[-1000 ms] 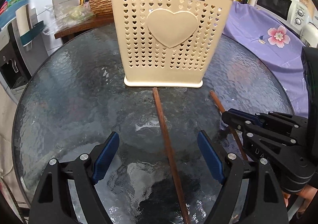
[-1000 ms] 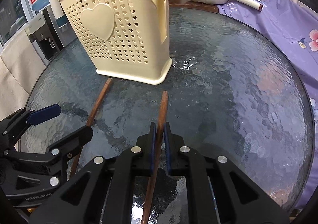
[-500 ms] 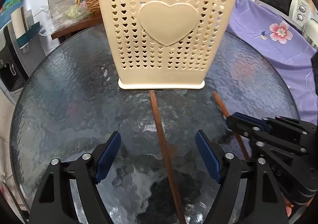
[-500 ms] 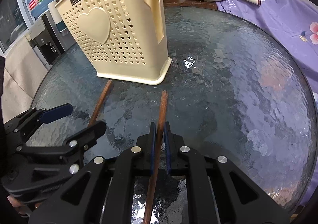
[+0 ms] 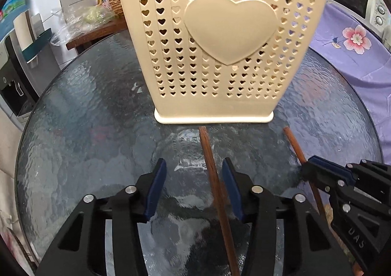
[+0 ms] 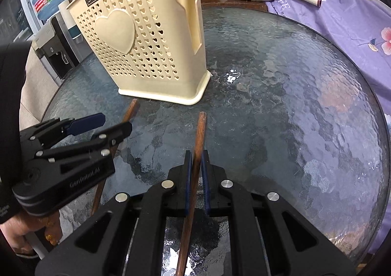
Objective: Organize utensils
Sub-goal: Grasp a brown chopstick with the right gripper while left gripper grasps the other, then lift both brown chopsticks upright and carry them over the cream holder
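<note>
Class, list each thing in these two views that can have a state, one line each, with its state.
Left gripper: jaws closing around a chopstick, not yet gripping.
Left chopstick: flat on the glass table, between the jaws.
Right gripper: shut on its chopstick.
Right chopstick: clamped, pointing towards the holder.
Utensil holder: upright, on the table.

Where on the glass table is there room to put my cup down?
Bare glass table stretches right of the holder, toward the purple cloth. In the left wrist view, glass left of the holder is free too. In front of the holder it's crowded: two chopsticks and both grippers.
</note>
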Tool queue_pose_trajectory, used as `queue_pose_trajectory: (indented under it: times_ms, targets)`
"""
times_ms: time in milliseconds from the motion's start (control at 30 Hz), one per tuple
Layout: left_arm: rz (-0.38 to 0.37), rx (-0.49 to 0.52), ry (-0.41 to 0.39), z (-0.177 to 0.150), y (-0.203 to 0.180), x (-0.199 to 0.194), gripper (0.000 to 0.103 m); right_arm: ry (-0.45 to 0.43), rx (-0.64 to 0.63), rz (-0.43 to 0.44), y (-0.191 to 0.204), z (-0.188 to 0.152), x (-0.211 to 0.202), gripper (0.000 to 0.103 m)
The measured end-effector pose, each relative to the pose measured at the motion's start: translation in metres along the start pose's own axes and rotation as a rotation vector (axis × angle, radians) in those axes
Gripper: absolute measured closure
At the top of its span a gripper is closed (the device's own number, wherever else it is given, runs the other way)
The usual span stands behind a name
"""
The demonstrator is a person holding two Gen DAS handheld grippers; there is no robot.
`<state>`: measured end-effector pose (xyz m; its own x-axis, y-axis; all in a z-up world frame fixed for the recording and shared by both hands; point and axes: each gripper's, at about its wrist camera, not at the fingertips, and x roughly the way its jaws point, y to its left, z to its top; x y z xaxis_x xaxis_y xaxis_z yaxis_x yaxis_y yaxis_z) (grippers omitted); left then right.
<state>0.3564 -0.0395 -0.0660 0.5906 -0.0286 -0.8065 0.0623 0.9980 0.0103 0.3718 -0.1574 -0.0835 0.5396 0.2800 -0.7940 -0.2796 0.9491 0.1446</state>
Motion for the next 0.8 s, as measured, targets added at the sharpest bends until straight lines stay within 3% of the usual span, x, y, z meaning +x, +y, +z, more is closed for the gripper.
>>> queue_pose_trajectory:
  times_ms: [133,367,567,800]
  targets:
    - [0.004,-0.008,-0.002,0.005,0.005,0.002,0.068,0.001,-0.024,-0.024,0.005,0.002,0.002,0.094]
    - [0.008,-0.034,-0.004,0.01,0.017,0.004,0.092,0.008,-0.041,-0.051,0.011,0.005,0.004,0.094]
    - [-0.007,-0.048,-0.009,0.009,0.023,0.005,0.094,0.003,-0.057,-0.074,0.017,0.003,0.004,0.094]
    - [-0.046,-0.078,-0.008,0.003,0.027,0.001,0.095,-0.002,-0.004,-0.033,0.011,0.002,0.002,0.095]
